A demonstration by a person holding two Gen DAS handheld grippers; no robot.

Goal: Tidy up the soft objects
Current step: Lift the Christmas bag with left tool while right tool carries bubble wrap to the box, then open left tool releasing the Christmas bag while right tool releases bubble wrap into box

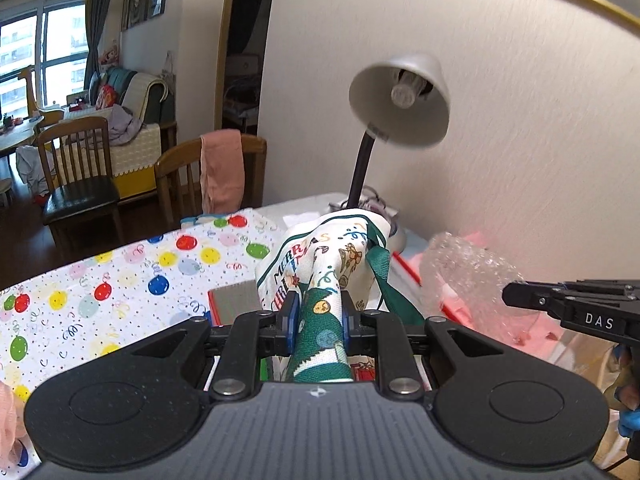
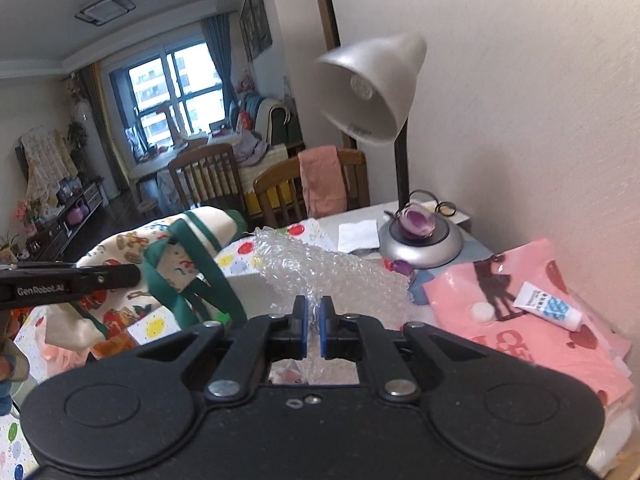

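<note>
My left gripper [image 1: 318, 312] is shut on a white and green Christmas-print cloth bag [image 1: 320, 264] and holds it up above the table. The bag also shows at the left of the right wrist view [image 2: 176, 256], with green straps hanging. My right gripper [image 2: 314, 316] is shut on a crumpled sheet of clear bubble wrap [image 2: 332, 272], lifted above the table. The bubble wrap shows at the right of the left wrist view [image 1: 468, 272], with the right gripper's side [image 1: 576, 308] beside it.
A balloon-print cloth [image 1: 120, 280] covers the table. A grey desk lamp [image 2: 372, 88] stands at the back by the wall, its base [image 2: 420, 240] holding a purple ball. Pink plastic bags [image 2: 520, 320] with a small tube [image 2: 548, 306] lie at the right. Wooden chairs [image 1: 80, 184] stand beyond the table.
</note>
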